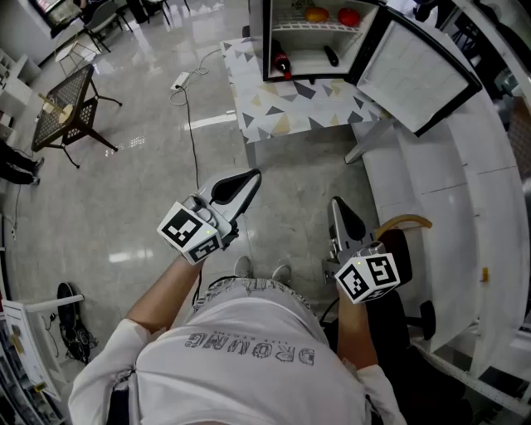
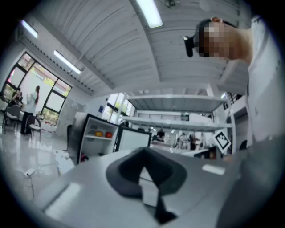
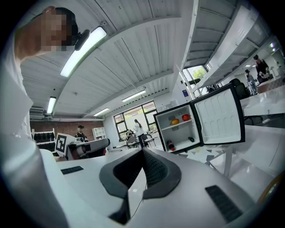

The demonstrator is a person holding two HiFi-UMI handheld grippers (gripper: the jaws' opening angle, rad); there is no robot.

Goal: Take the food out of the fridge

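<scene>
Left hand-held gripper (image 1: 251, 176): held out in front of the person's body at the left of the head view, roughly level. In its own view the two dark jaws are closed tip to tip with nothing between them.
Right hand-held gripper (image 1: 336, 202): beside the left one and a little nearer the body, tipped slightly downward. Its jaws are pressed fully together and it holds nothing.
Fridge (image 1: 309, 41): small, black-framed and white inside. It stands on the tabletop well ahead of both grippers, and neither one touches it.
Fridge door (image 1: 415, 70): swung wide open to the right, its white inner face turned toward the person.
Upper shelf: an orange fruit (image 1: 315, 14) and a red fruit (image 1: 349, 17) sit side by side inside the fridge, the red one on the right.
Fridge bottom: a dark bottle (image 1: 282, 61) with a red label sits at the left. A small dark item (image 1: 330, 56) lies to its right, too small to identify.
Tabletop (image 1: 265, 104): covered by a pale cloth printed with grey and yellow triangles. The fridge stands on its far part and the near part is bare cloth.
Floor (image 1: 149, 191): glossy grey. A white power strip (image 1: 180, 80) with a black cable lies left of the tabletop.
Far left: a dark woven side table (image 1: 65, 106) stands well apart from the fridge.
</scene>
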